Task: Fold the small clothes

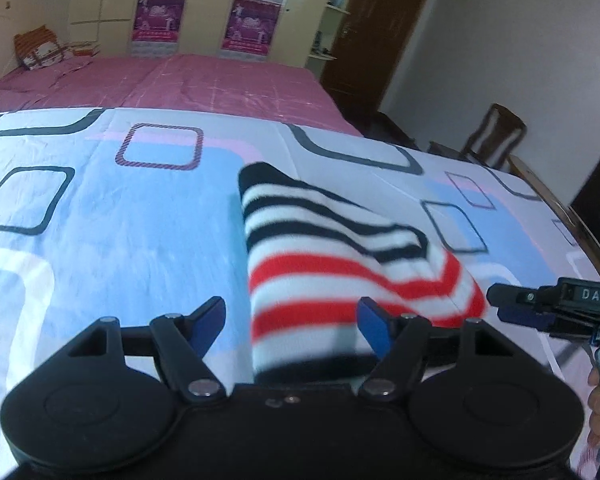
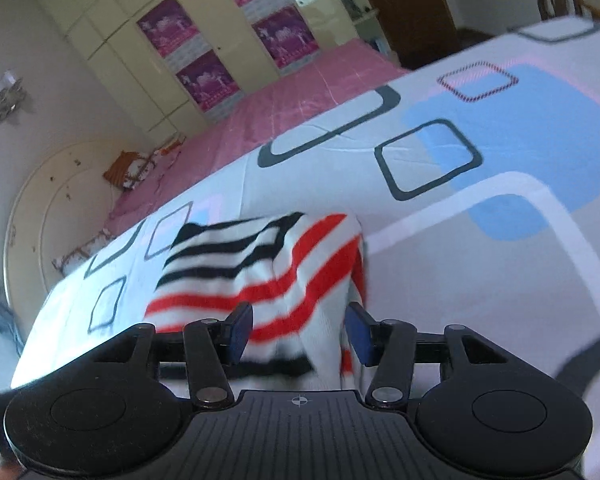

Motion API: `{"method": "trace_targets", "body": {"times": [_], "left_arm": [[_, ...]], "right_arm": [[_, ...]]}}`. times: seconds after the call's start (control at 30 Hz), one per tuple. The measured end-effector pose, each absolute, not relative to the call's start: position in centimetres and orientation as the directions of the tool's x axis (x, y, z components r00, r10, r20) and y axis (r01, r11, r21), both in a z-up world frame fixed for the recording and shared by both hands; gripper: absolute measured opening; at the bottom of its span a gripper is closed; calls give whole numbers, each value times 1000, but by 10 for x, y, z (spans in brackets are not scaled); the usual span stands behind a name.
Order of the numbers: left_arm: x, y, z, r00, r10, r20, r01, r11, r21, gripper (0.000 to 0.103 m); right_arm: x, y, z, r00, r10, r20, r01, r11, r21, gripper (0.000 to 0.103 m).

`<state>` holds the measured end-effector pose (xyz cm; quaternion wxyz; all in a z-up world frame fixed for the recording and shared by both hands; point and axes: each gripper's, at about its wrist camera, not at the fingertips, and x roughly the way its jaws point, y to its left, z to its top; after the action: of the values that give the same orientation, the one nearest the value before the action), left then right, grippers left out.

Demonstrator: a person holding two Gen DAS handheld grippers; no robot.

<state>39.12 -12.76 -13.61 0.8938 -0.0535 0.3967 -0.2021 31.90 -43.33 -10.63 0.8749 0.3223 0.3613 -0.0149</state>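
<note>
Blue pads tip both claws, nearest the cameras: the left claw [image 1: 293, 322] stands released, its jaws wide either side of the garment without pressing it, and the right claw [image 2: 299, 334] is likewise released, the cloth between its spread jaws. The striped fleece garment [image 1: 320, 256], white with red bands near and black bands farther, lies folded on the patterned bedsheet [image 1: 112, 216]. Beyond lies a pink bed [image 1: 204, 80].

A pink bedsheet [image 1: 204, 80] lies beyond the far edge of the patterned sheet [image 1: 100, 220]; 4 purple posters [image 1: 160, 16] hang on cream wardrobes [image 1: 100, 0].
</note>
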Motion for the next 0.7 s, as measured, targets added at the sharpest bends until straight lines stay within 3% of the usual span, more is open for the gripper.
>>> {"method": "trace_targets", "body": {"times": [0.27,0.33,0.37,0.43,0.53,0.7], "left_arm": [[439,-135,-158,586,-403,-703,250,915,-316,69],[443,-135,-163,585,-403,-704,239,915,-325,60],[443,-134,-166,592,-400,-700,238,916,-322,50],[437,-137,-169,615,-378,-692,244,926,-289,45],[430,-137,-174,644,-363,-674,235,932,-277,44],[431,-145,-169,639,-355,-682,258,935,-245,46]], "right_arm": [[365,-446,-133,706,210,-676,298,778,553,51],[369,-442,-134,713,196,-673,275,805,526,32],[369,-439,-134,720,187,-669,258,823,507,30],[369,-428,-131,748,157,-644,204,870,449,17],[370,-411,-129,767,94,-634,134,944,302,15],[364,-427,-149,741,75,-668,209,919,336,15]]}}
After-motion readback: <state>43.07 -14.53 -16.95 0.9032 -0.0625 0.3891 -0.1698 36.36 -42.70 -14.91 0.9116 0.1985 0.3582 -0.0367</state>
